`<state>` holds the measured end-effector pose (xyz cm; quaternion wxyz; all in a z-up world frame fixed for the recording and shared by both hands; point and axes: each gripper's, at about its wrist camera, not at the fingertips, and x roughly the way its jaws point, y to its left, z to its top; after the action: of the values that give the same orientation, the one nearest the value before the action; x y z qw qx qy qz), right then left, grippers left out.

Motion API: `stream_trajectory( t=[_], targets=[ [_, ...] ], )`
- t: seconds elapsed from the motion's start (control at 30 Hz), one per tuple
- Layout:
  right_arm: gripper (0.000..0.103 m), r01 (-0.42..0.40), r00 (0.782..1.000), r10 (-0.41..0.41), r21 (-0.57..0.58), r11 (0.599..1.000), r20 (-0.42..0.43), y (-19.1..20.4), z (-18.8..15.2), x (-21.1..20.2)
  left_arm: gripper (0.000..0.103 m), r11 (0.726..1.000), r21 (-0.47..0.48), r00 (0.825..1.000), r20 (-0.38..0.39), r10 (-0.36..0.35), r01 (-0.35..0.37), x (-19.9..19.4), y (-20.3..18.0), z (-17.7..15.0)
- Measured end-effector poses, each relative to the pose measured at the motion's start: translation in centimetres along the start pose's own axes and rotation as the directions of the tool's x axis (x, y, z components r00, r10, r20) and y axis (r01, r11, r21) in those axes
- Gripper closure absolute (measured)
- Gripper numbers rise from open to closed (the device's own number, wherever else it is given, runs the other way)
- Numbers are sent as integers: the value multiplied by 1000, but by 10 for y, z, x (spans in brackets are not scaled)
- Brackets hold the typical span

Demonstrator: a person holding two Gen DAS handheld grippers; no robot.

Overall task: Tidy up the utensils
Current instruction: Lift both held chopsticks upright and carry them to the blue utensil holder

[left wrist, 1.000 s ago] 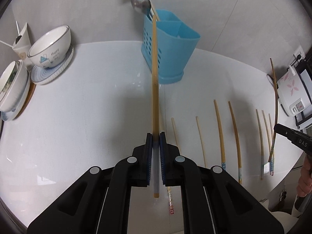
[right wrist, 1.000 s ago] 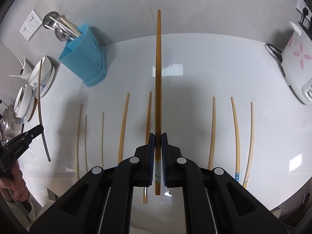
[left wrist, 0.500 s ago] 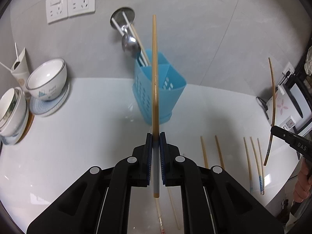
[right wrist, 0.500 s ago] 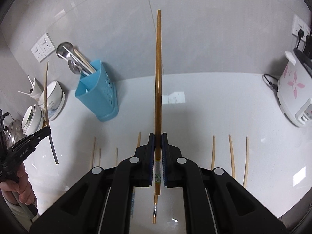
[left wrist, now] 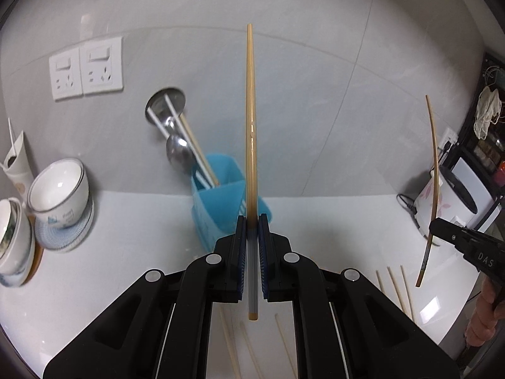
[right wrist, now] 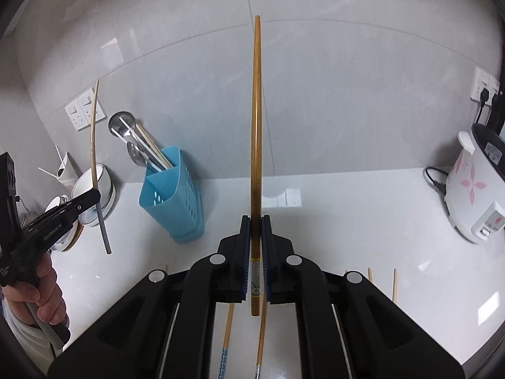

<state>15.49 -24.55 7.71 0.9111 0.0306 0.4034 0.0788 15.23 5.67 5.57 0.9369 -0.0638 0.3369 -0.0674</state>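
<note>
My left gripper (left wrist: 251,222) is shut on a pale bamboo chopstick (left wrist: 251,120) that stands up along its fingers, in front of the blue utensil holder (left wrist: 214,211). My right gripper (right wrist: 255,221) is shut on a darker chopstick (right wrist: 256,120), raised above the white counter (right wrist: 331,221). The blue utensil holder (right wrist: 172,195) stands left of it, with a ladle (right wrist: 121,123) and chopsticks inside. Each view shows the other gripper: the right gripper (left wrist: 437,225) at the right edge, the left gripper (right wrist: 94,194) at the left. Several chopsticks (left wrist: 394,284) lie on the counter below.
Stacked bowls on plates (left wrist: 56,195) and a paper cup (left wrist: 15,161) stand at the left. A rice cooker (right wrist: 473,189) with its cord sits at the right. Wall sockets (left wrist: 85,69) are on the grey tiled wall. A hand (right wrist: 34,297) holds the left gripper's handle.
Both grippers have risen and tilted up with their chopsticks, so more wall and less counter shows. The loose chopsticks have slid toward the bottom of both views.
</note>
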Motion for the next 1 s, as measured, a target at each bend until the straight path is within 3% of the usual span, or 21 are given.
stream_trajectory(
  t=[0.47, 0.7, 1.0],
  targets=[
    [97, -46, 997, 46, 3, 999, 64, 20, 30, 23, 96, 997, 3, 988, 135, -79, 79, 22, 3, 30],
    [97, -64, 993, 69, -54, 997, 100, 37, 40, 32, 96, 997, 27, 972, 220, -78, 74, 31, 1, 42],
    [97, -96, 989, 100, -41, 995, 106, 45, 53, 53, 96, 998, 31, 959, 279, -57, 51, 52, 8, 48]
  ],
)
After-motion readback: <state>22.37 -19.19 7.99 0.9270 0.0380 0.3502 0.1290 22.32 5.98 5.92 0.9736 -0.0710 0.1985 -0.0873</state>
